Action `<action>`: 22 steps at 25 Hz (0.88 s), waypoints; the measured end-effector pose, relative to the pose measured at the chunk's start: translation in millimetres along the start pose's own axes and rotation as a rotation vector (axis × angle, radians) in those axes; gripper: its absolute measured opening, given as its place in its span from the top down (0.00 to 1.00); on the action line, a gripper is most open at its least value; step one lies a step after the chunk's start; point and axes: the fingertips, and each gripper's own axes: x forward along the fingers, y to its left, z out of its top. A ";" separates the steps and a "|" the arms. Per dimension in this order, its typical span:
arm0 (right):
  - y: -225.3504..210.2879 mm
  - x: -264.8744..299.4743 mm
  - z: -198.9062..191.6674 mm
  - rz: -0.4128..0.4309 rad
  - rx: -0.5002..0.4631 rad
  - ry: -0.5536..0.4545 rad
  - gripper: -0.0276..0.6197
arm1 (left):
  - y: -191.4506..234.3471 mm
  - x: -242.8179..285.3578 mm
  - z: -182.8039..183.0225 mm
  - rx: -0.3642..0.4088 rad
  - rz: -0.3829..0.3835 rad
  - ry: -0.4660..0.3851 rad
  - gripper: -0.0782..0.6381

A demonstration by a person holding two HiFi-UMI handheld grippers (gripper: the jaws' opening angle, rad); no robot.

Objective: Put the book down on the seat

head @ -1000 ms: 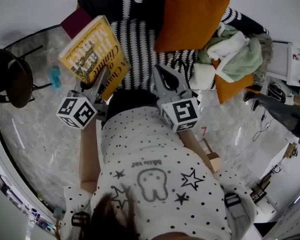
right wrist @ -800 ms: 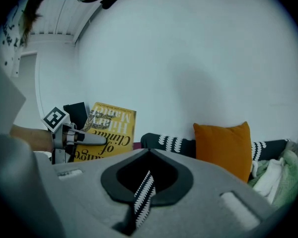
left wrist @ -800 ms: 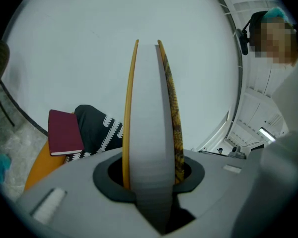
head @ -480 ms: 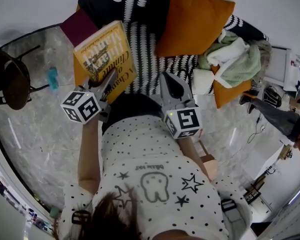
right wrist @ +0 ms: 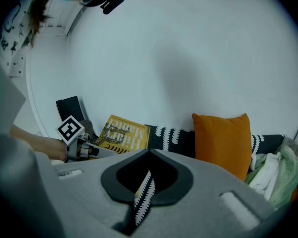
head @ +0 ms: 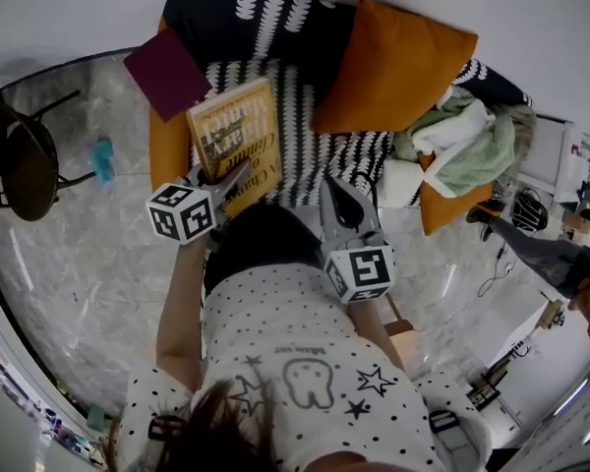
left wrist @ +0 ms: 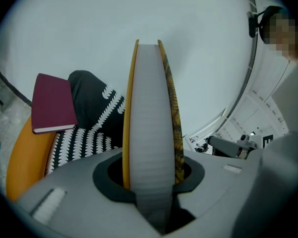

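Patterned seat (head: 305,116), far side — yellow book (head: 238,131) tilted over its left end.
Left hand-held gripper (head: 231,175) clamps the book's near edge; right hand-held gripper (head: 332,187) closed, empty. Advised: lower flat, release once supported.

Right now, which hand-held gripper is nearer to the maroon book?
Left. The left hand-held gripper, shut on the yellow book, is just below and right of the maroon book in the head view; the right hand-held gripper is farther right, empty.
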 end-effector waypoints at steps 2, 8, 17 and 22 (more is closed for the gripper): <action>0.5 4.6 -4.1 0.001 0.007 0.015 0.96 | 5.7 9.5 -5.4 -0.016 -0.020 0.015 0.69; -6.2 16.0 -16.4 -0.014 0.029 0.034 0.96 | 22.6 35.7 -21.5 -0.042 -0.057 0.062 0.69; -19.8 20.8 -33.8 -0.050 0.074 0.047 0.96 | 46.7 68.4 -57.4 -0.082 -0.108 0.117 0.70; -29.6 22.4 -47.9 -0.088 0.109 0.052 0.96 | 72.7 88.2 -71.1 -0.082 -0.089 0.133 0.70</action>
